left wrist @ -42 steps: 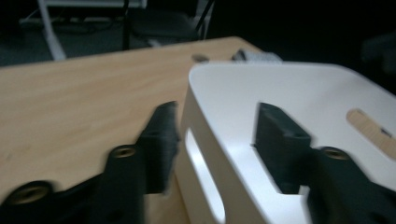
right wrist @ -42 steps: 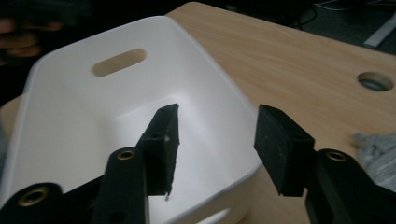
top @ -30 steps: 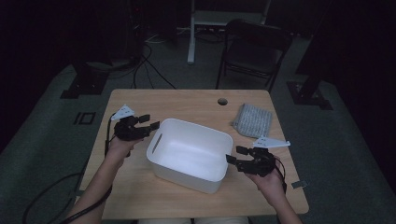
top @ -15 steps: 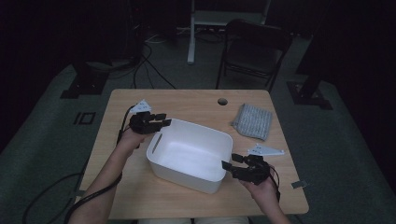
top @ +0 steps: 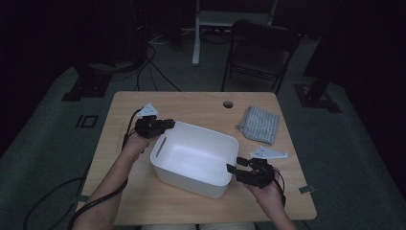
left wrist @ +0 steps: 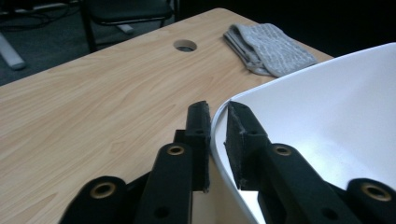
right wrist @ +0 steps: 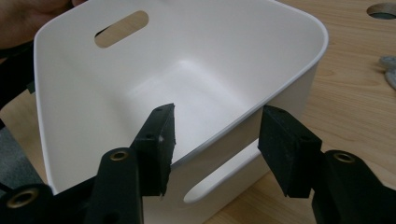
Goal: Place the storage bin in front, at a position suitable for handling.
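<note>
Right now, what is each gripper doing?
Left gripper: just closed, shut on the white bin rim.
Right gripper: open, closing astride the opposite rim, not gripping.

White bin (top: 194, 158), centre of high view: smooth plastic, soft satin sheen, faint highlights along rim and inner floor. Tabletop (top: 191, 103): pale wood-grain laminate, matt, fine streaked pattern, smooth. Grey cloth (top: 259, 124), upper right of tabletop: knitted or woven textile, ribbed, rough, dull. Left gripper (left wrist: 217, 135) and right gripper (right wrist: 215, 144): black matt plastic links with brass-coloured metal rivets; jaws faced with dark, slightly grainy rubber-like pads. Grey three-cornered plates atop both grippers: flat, matt, material not discernible. Folding chair (top: 261, 45), upper centre: dark, dull finish. Floor (top: 43, 143): grey carpet-like surface, matt.
</note>
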`<act>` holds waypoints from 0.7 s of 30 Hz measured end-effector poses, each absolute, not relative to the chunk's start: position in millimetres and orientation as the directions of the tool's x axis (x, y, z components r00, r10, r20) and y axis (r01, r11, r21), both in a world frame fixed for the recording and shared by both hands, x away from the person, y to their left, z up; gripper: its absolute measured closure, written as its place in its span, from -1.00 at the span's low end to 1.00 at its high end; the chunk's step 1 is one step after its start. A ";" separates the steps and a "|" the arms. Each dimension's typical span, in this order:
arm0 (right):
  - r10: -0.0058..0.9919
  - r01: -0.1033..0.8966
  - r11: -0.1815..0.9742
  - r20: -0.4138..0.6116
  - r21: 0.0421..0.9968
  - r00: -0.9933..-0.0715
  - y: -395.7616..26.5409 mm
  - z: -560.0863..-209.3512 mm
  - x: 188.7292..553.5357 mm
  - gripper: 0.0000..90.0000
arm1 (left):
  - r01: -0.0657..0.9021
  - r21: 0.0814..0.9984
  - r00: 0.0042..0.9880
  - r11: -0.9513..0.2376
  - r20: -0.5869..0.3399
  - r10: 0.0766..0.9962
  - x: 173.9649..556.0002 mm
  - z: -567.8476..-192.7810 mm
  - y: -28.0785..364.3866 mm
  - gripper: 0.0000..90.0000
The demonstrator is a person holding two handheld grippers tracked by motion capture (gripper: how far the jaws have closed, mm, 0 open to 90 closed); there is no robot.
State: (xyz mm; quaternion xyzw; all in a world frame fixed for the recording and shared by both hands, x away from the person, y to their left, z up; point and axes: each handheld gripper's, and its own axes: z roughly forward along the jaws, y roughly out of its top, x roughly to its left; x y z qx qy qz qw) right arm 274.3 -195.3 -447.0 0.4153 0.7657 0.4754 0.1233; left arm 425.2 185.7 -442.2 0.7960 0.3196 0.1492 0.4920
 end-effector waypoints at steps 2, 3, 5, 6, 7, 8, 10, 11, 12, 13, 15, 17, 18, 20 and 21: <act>0.755 0.517 0.209 0.199 0.830 -0.624 -194.9 -446.2 274.9 0.05 | 0.360 0.880 0.748 -0.310 -0.074 0.659 423.8 -442.2 186.6 0.81; 0.757 0.521 0.216 0.195 0.826 -0.623 -193.8 -445.1 277.2 0.08 | 0.364 0.878 0.742 -0.311 -0.071 0.667 421.2 -441.8 189.1 0.81; 0.760 0.524 0.218 0.193 0.824 -0.620 -193.1 -444.4 279.6 0.11 | 0.367 0.878 0.737 -0.307 -0.073 0.672 418.8 -441.9 191.6 0.81; 0.762 0.526 0.220 0.192 0.822 -0.619 -192.8 -443.9 281.4 0.13 | 0.372 0.878 0.732 -0.301 -0.079 0.677 417.5 -441.8 192.7 0.81; 0.762 0.528 0.220 0.193 0.820 -0.618 -192.6 -443.5 283.1 0.15 | 0.375 0.877 0.729 -0.300 -0.079 0.680 416.2 -441.6 193.8 0.81; 0.763 0.531 0.220 0.195 0.819 -0.616 -192.6 -443.1 285.0 0.17 | 0.373 0.878 0.725 -0.301 -0.073 0.685 414.5 -441.6 194.5 0.81; 0.766 0.534 0.221 0.193 0.816 -0.613 -192.6 -442.5 288.9 0.21 | 0.379 0.878 0.719 -0.294 -0.079 0.691 411.8 -441.6 196.8 0.81; 0.770 0.537 0.219 0.194 0.815 -0.608 -192.5 -442.2 290.9 0.23 | 0.382 0.877 0.715 -0.290 -0.082 0.694 410.7 -441.6 197.6 0.81; 0.771 0.536 0.221 0.191 0.815 -0.607 -192.6 -442.0 292.6 0.25 | 0.382 0.877 0.715 -0.290 -0.082 0.694 410.7 -441.6 197.6 0.81; 0.775 0.537 0.226 0.184 0.813 -0.605 -192.0 -441.3 295.2 0.27 | 0.381 0.874 0.713 -0.301 -0.070 0.698 406.5 -440.7 199.3 0.80; 0.780 0.537 0.240 0.168 0.809 -0.603 -190.7 -439.8 299.5 0.30 | 0.381 0.871 0.711 -0.310 -0.062 0.701 402.9 -439.7 201.6 0.80; 0.784 0.539 0.248 0.160 0.805 -0.600 -189.6 -438.6 304.7 0.34 | 0.385 0.869 0.708 -0.311 -0.062 0.704 399.8 -439.2 204.0 0.79; 0.785 0.539 0.253 0.155 0.803 -0.600 -189.2 -438.0 306.9 0.37 | 0.385 0.869 0.708 -0.311 -0.062 0.704 399.8 -439.2 204.0 0.79; 0.790 0.543 0.262 0.146 0.798 -0.596 -188.0 -436.4 313.8 0.41 | 0.393 0.866 0.702 -0.310 -0.064 0.710 394.7 -438.3 207.9 0.78; 0.791 0.544 0.265 0.143 0.796 -0.595 -187.7 -436.0 316.2 0.43 | 0.397 0.865 0.697 -0.307 -0.066 0.714 392.4 -438.2 208.9 0.78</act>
